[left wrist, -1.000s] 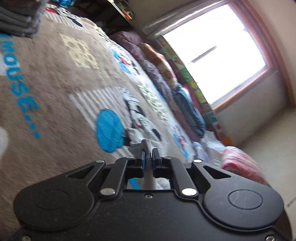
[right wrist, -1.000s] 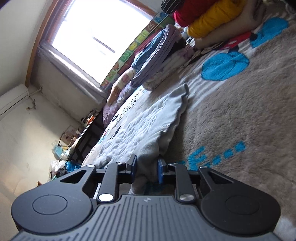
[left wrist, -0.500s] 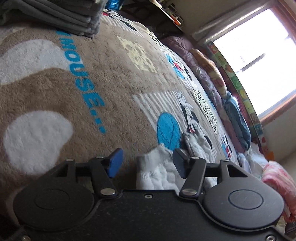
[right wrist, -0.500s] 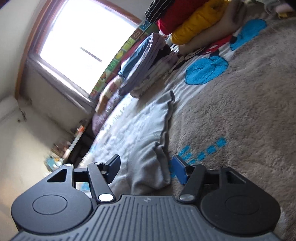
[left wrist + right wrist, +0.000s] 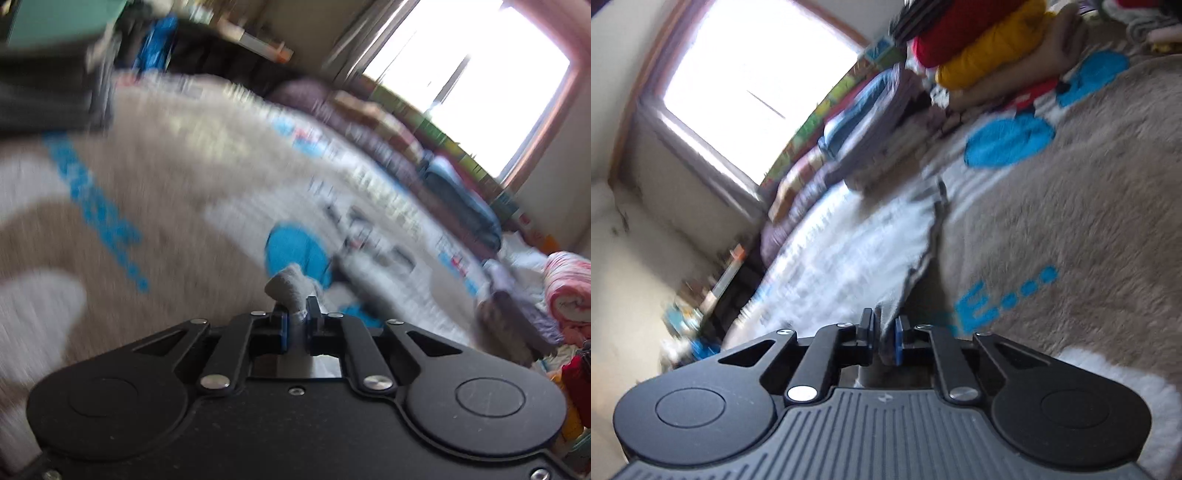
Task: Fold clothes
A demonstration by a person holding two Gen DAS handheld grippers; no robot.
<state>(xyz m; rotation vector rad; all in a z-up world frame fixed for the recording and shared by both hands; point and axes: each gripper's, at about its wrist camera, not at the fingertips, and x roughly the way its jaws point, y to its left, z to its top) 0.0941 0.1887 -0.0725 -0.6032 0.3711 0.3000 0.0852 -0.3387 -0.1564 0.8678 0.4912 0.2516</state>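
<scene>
A light grey garment (image 5: 857, 254) lies spread on a brown cartoon-print blanket (image 5: 1071, 229). My right gripper (image 5: 884, 338) is shut on the garment's near edge, and the cloth runs away from it to the upper left. My left gripper (image 5: 297, 325) is shut on a bunched grey corner of the garment (image 5: 290, 286), which sticks up between the blue pads just above the blanket (image 5: 147, 192). Both views are motion-blurred.
A stack of folded dark grey clothes (image 5: 44, 96) sits at the far left. Piled red, yellow and tan clothes (image 5: 993, 55) lie at the upper right. Bedding and pillows (image 5: 454, 206) line the window side. A pink rolled blanket (image 5: 569, 288) is at the right.
Both grippers were shut on the garment a second ago, opened and let it lie half a second ago, and are now shut on it again at its edge. Both views are swinging.
</scene>
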